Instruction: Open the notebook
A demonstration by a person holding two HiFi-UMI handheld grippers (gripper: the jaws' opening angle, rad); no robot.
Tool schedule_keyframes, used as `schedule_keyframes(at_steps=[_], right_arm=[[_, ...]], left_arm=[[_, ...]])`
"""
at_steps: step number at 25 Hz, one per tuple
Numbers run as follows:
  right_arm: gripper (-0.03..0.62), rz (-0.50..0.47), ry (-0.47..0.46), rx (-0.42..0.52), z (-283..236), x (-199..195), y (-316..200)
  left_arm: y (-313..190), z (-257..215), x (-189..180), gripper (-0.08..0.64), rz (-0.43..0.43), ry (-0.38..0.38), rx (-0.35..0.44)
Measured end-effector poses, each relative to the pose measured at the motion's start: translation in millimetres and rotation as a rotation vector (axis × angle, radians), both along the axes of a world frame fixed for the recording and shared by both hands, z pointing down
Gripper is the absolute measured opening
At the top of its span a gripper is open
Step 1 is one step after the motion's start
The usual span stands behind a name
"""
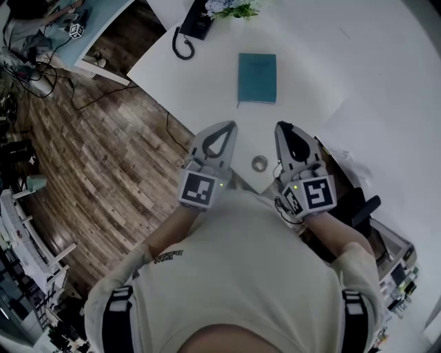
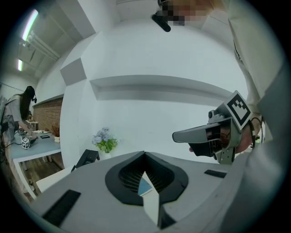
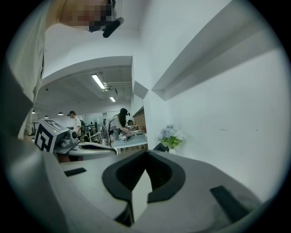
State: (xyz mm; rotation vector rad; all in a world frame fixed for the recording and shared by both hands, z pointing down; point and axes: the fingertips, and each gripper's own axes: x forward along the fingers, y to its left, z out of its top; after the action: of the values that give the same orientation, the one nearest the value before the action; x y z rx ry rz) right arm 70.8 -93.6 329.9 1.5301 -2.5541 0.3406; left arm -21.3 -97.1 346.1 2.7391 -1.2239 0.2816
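A closed teal notebook lies flat on the white table, ahead of both grippers. My left gripper hovers over the table's near edge, short of the notebook and a little to its left, jaws shut with nothing in them. My right gripper is level with it on the right, also shut and empty. In the left gripper view a sliver of the notebook shows through the gap behind the closed tips, and the right gripper is beside it. The right gripper view shows its own closed jaws.
A small tape roll lies on the table between the two grippers. A black desk phone with a coiled cord and a pot of flowers stand at the table's far edge. Wooden floor lies to the left.
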Motion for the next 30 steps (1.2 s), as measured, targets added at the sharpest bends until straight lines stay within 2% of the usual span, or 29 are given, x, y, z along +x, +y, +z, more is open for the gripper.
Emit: schedule_keyframes(at_steps=[8, 15, 16, 17, 21, 29, 30], right_arm=[[0.005, 0.037, 0.039, -0.018, 31, 21, -40], [0.057, 0.064, 0.089, -0.124, 90, 35, -84], [0.104, 0.062, 0.092, -0.152, 102, 35, -89], [0.112, 0.06, 0.095, -0.18, 114, 35, -94], [0.114, 0.072, 0.11, -0.272, 160, 42, -110], [0.114, 0.111, 0.152, -0.415, 245, 56, -127], [0.141, 0.118, 0.149, -0.439, 255, 58, -127]], left_arm=[[-42, 17, 13, 0.008, -0.005, -0.011, -0.009], [-83, 60, 31, 0.008, 0.027, -0.054, -0.026], [-89, 68, 33, 0.008, 0.029, -0.056, -0.035], [-95, 76, 36, 0.008, 0.032, -0.058, -0.048], [-115, 116, 49, 0.008, 0.051, -0.082, -0.11], [-134, 205, 68, 0.008, 0.107, -0.177, -0.261], [-134, 217, 68, 0.008, 0.112, -0.188, -0.285]])
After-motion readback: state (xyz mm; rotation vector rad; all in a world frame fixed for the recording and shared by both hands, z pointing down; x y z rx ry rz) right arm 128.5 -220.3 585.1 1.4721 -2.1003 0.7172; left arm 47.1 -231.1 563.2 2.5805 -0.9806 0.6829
